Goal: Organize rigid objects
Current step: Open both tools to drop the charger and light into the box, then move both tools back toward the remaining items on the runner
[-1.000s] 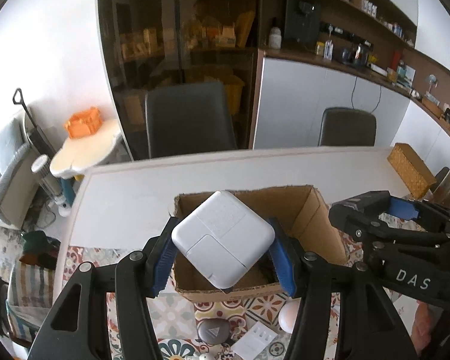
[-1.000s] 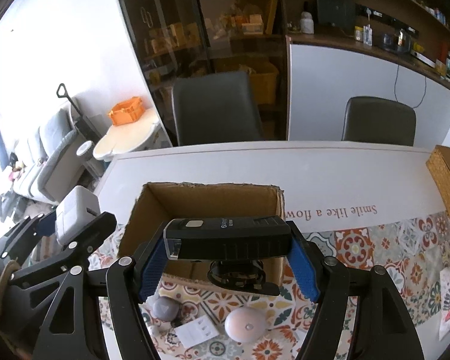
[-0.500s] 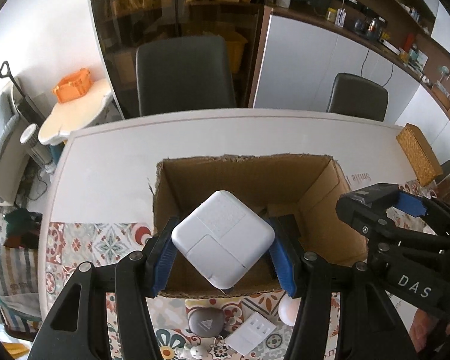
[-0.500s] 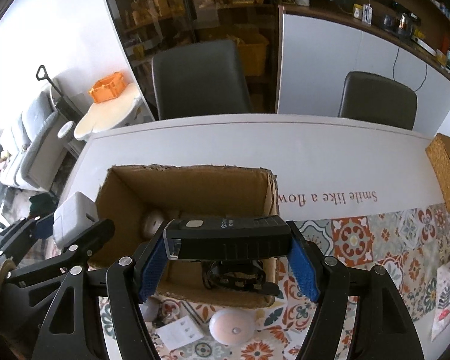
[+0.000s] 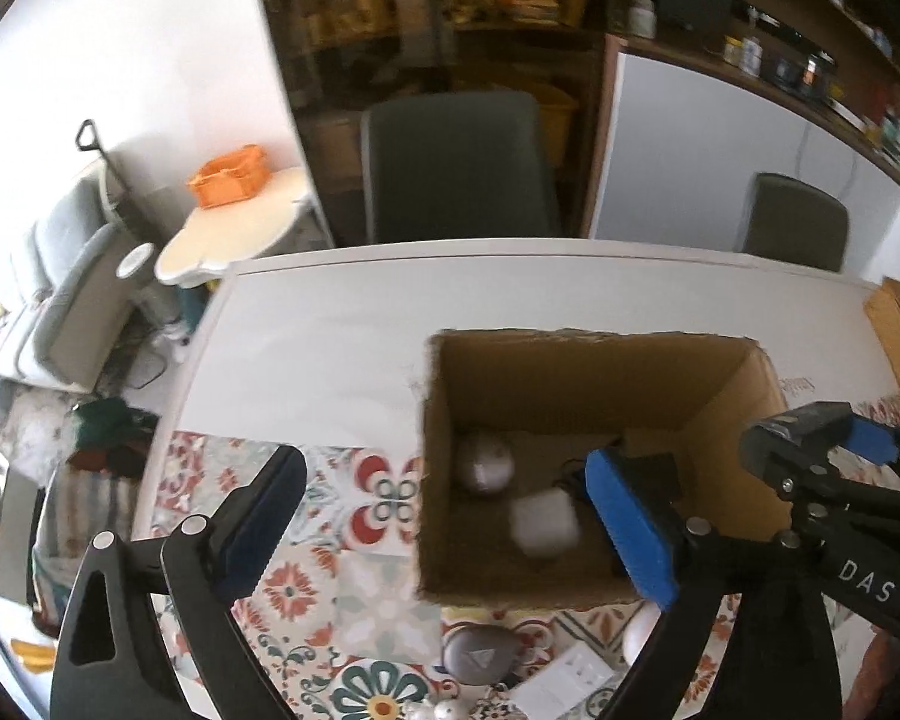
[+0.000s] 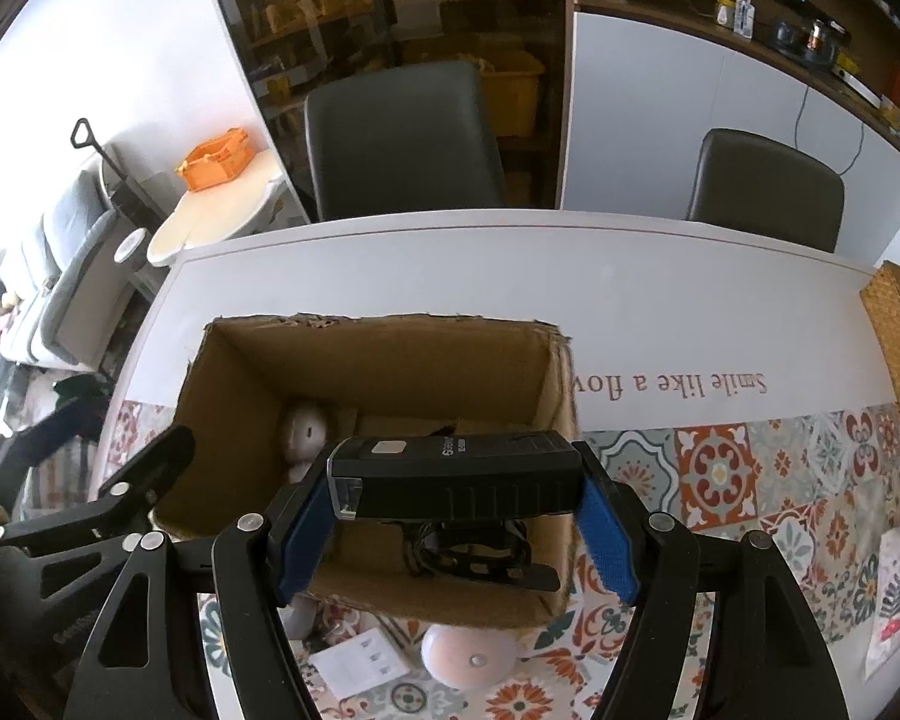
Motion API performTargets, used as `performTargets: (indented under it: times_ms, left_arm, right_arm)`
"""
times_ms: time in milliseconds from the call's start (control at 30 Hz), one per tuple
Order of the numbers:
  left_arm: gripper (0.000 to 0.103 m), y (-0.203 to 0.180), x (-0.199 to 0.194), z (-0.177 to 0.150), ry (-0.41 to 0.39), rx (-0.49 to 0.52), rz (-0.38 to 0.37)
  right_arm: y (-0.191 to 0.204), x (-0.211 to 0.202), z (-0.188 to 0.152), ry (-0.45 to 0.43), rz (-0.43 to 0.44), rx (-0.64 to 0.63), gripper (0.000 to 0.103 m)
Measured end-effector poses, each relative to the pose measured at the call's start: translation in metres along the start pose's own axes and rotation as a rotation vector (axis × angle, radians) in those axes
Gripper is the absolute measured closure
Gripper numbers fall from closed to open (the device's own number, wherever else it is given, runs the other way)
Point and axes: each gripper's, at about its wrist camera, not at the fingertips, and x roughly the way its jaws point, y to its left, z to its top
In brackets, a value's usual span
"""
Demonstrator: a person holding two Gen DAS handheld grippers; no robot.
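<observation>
Cardboard box (image 5: 576, 372) sat on the table (image 5: 330, 324), open-topped, already holding a grey rounded gadget (image 5: 485, 467) and some dark gear. My left gripper (image 5: 444, 516) had its jaws just swung wide apart, nothing between them; the white power adapter (image 5: 543, 525) was blurred inside the box beneath, apparently dropping or just landed. My right gripper (image 6: 459, 525) was clamped on the black flashlight-like device (image 6: 453, 477), held crosswise over the box's near edge. I judged the drop-off step half done: next, the right needed to open over the box interior, then both should fetch the grey pebble-shaped item (image 5: 479, 654) and white card (image 5: 561, 681) lying outside.
</observation>
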Motion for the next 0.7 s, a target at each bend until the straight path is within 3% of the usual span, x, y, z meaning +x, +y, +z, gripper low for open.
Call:
performTargets:
  times_ms: [100, 200, 700]
  left_arm:
    - [0.004, 0.008, -0.003, -0.003, -0.008, -0.013, 0.027]
    - [0.002, 0.013, -0.008, -0.006, -0.021, -0.009, 0.061]
    - [0.002, 0.036, -0.048, -0.04, -0.081, -0.065, 0.071]
  right_arm:
    - [0.006, 0.001, 0.0, 0.004, 0.017, -0.008, 0.03]
    - [0.01, 0.001, -0.001, 0.005, 0.005, -0.013, 0.02]
    - [0.028, -0.051, -0.035, -0.101, -0.062, -0.033, 0.02]
